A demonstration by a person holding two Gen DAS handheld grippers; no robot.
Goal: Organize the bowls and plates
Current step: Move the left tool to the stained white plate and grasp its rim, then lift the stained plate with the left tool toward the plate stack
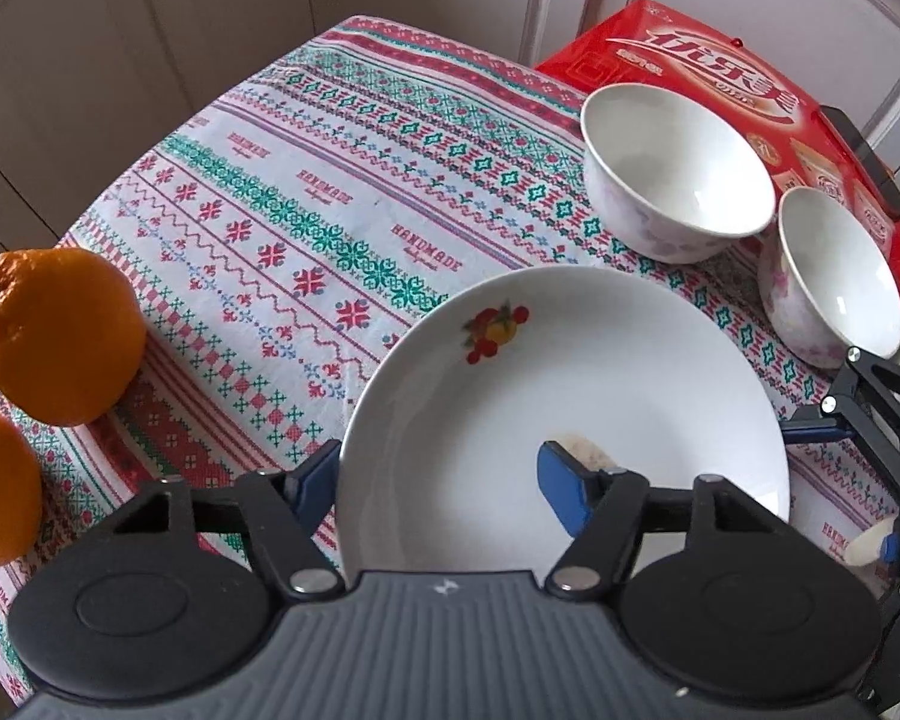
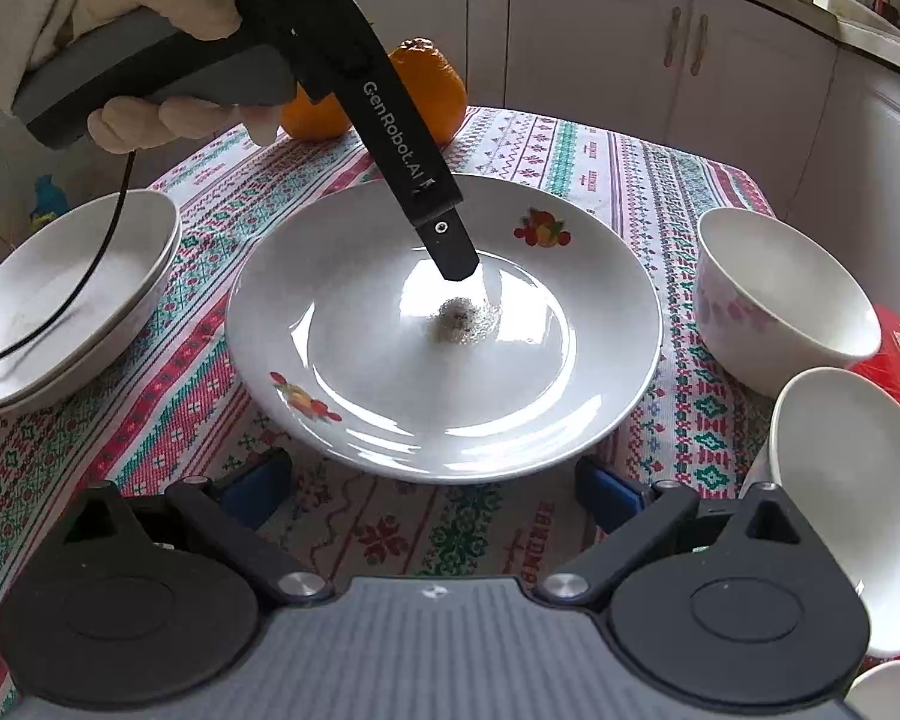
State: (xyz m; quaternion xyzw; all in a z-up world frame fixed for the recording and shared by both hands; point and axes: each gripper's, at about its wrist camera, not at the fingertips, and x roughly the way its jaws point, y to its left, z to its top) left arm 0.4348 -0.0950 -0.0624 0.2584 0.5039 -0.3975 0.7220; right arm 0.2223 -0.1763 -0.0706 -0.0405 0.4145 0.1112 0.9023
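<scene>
Your left tool is tipped steeply down over the fruit-print plate. It straddles the plate's rim, one blue pad just outside the edge and the other inside on the white surface. The jaws are only partly closed and the inner pad sits well in from the rim, so it's released, not clamped on anything. From the right wrist view, that inside finger touches down right next to a small grey-brown smudge in the middle of the plate. You can also see your gloved hand wrapped around the handle.

Your right tool is spread wide with nothing between its pads. It hangs just short of the plate's near edge.

The plate sits flat on the patterned tablecloth of the counter, roughly in the middle. To one side there's a stack of two more plates. On the other side are a bigger floral bowl and a smaller one, just beside each other, both upright and empty. Behind the bowls is a red box. Two oranges sit near the counter's edge, well apart from the bowls.
</scene>
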